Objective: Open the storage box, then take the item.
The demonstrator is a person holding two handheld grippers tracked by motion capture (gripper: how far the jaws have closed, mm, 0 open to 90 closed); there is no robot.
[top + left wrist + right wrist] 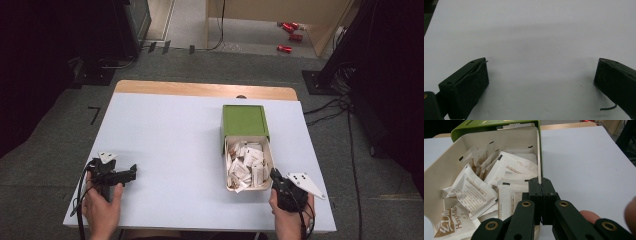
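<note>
A pale table [175,150] carries a green box [244,121] whose cream drawer [271,162] is pulled out toward the person and heaped with white paper packets [247,167]. Taking the drawer as the landmark: the box sleeve sits at its far end, the packets lie loose inside it, and the right gripper [274,174] rests at its near right corner, its jaws pressed together with nothing between them, their tips at the drawer's right wall just beside the packets. The left gripper [131,174] lies well apart from the drawer, near the table's front left, jaws spread wide over bare tabletop, holding nothing.
</note>
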